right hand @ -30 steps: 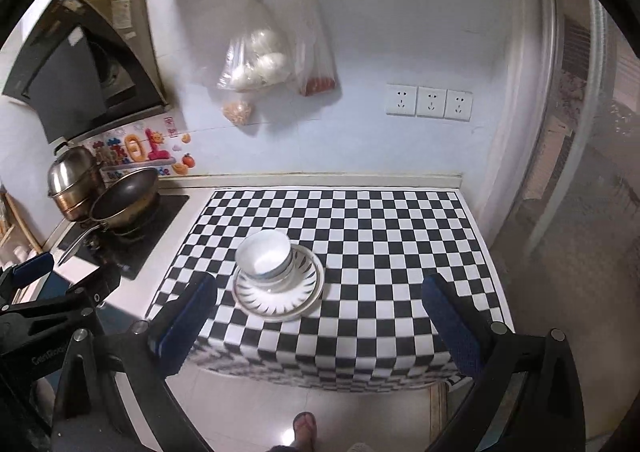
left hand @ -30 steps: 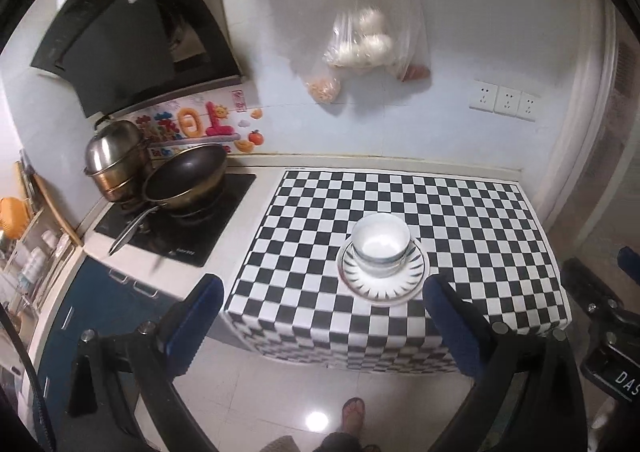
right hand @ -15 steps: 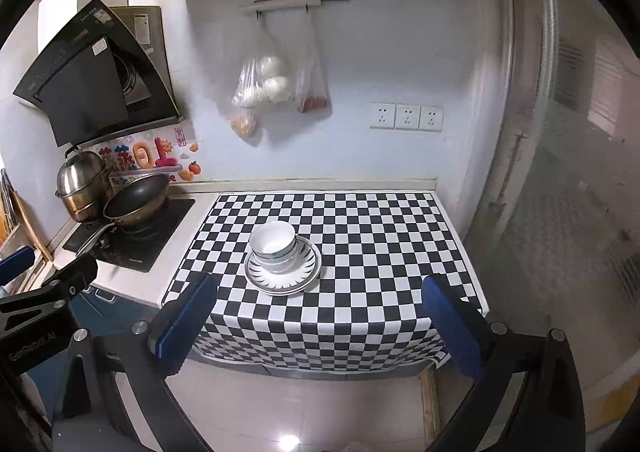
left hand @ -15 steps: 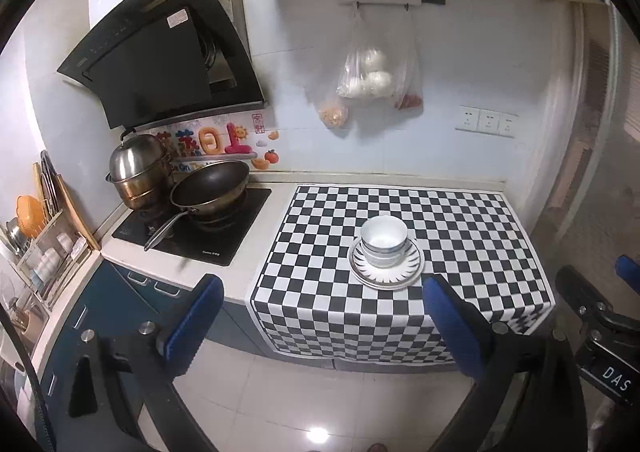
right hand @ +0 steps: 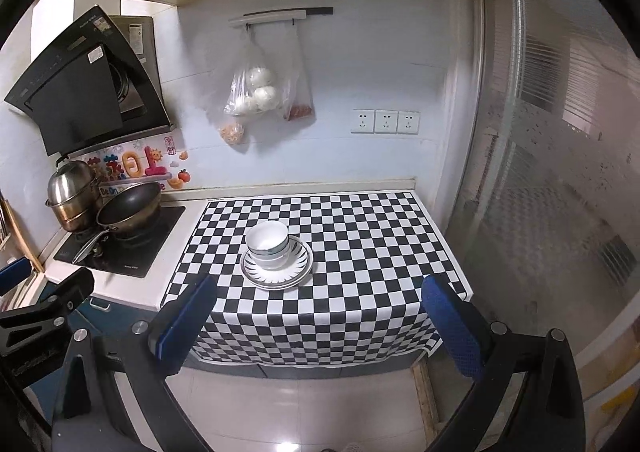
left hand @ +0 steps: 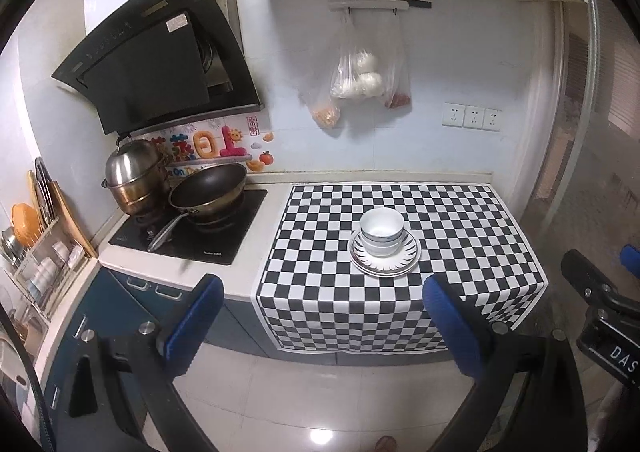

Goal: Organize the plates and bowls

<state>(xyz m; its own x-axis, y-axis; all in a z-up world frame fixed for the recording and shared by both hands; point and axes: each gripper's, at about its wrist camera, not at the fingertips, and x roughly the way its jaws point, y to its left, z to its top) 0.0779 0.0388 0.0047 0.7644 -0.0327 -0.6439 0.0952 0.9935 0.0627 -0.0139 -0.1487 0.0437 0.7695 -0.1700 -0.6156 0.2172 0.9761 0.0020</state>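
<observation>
In front of a kitchen counter, both grippers hang over the tiled floor, well back from the worktop. The left gripper (left hand: 320, 326) has its blue-padded fingers (left hand: 194, 318) spread wide and empty. The right gripper (right hand: 320, 326) is likewise spread wide, holding nothing, its fingers (right hand: 450, 326) framing the counter's front edge.

Beyond and above the fingertips, well apart from them, sits the stack of bowls (left hand: 381, 231) (right hand: 268, 244), white with a dark band, nested upright on stacked plates (left hand: 400, 266) (right hand: 296, 272) with a striped rim. The stack rests near the middle of a black-and-white checkered cloth (left hand: 460, 212) (right hand: 360, 252) that drapes over the counter's edge.

To the left, a frying pan (left hand: 208, 186) and a steel pot (left hand: 134, 176) stand on a black hob (left hand: 224, 236). Plastic bags (left hand: 360, 80) hang on the wall behind.
</observation>
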